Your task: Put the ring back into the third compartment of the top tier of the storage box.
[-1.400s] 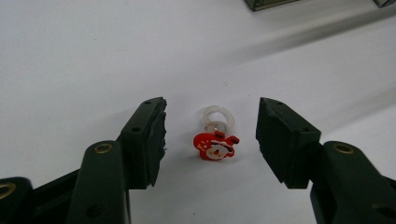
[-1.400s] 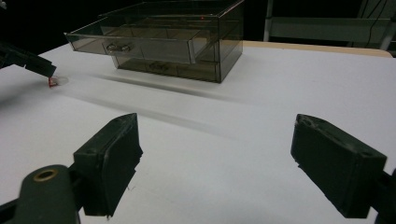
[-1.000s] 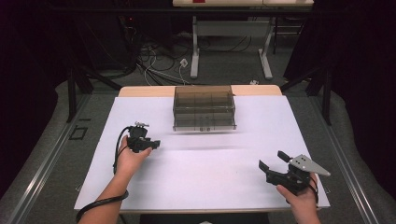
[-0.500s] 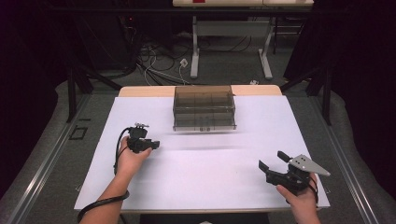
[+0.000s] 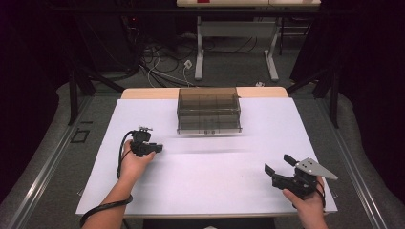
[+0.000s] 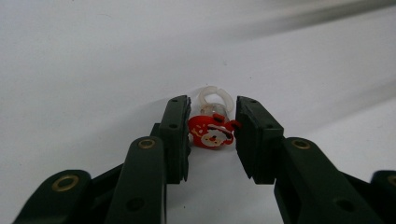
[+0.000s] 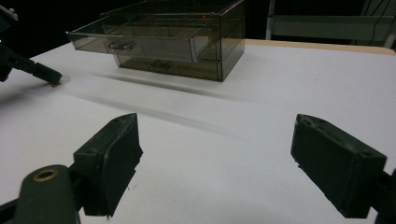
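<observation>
1. Left gripper (image 6: 212, 128) low on the white surface (image 5: 215, 181); fingers (image 6: 175, 135) just closed onto a Santa ring (image 6: 211, 130) lying there (clear band behind).
2. Right gripper (image 7: 217, 163): fingers wide apart, nothing between.
3. Drawer box (image 5: 208, 110) well beyond.

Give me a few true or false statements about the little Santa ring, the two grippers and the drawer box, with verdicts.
1. The left gripper has its jaws around the Santa ring. True; they have just been closing.
2. The right gripper holds the ring. False; its jaws stand wide open with nothing between them.
3. The drawer box has its top drawer pulled partly out. True.
4. The ring lies inside a drawer. False; it lies on the white table.
</observation>
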Demonstrator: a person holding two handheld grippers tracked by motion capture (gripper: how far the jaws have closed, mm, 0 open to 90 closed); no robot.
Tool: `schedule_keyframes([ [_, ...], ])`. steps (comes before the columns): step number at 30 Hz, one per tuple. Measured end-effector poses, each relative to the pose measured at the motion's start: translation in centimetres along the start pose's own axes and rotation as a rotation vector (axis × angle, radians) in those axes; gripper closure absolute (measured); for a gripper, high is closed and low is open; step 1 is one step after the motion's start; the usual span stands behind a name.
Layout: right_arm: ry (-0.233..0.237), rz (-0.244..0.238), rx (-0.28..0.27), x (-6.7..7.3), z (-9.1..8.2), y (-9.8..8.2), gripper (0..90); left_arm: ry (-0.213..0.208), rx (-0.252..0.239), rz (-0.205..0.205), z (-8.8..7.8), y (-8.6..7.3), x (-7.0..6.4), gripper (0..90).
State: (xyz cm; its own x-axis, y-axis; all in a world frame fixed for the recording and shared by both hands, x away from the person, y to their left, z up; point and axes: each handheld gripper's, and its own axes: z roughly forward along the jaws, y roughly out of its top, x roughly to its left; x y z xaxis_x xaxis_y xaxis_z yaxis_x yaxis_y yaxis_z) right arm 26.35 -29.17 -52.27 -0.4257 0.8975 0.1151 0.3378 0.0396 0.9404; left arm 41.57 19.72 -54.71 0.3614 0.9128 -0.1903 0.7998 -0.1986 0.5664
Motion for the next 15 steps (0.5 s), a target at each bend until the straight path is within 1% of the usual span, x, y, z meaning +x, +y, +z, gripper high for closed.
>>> schedule_keyframes([
  [15, 0.001, 0.000, 0.001, 0.04, -0.01, 0.00, 15.1, 0.001, 0.001, -0.009, -0.02, -0.02, 0.04, 67.7],
])
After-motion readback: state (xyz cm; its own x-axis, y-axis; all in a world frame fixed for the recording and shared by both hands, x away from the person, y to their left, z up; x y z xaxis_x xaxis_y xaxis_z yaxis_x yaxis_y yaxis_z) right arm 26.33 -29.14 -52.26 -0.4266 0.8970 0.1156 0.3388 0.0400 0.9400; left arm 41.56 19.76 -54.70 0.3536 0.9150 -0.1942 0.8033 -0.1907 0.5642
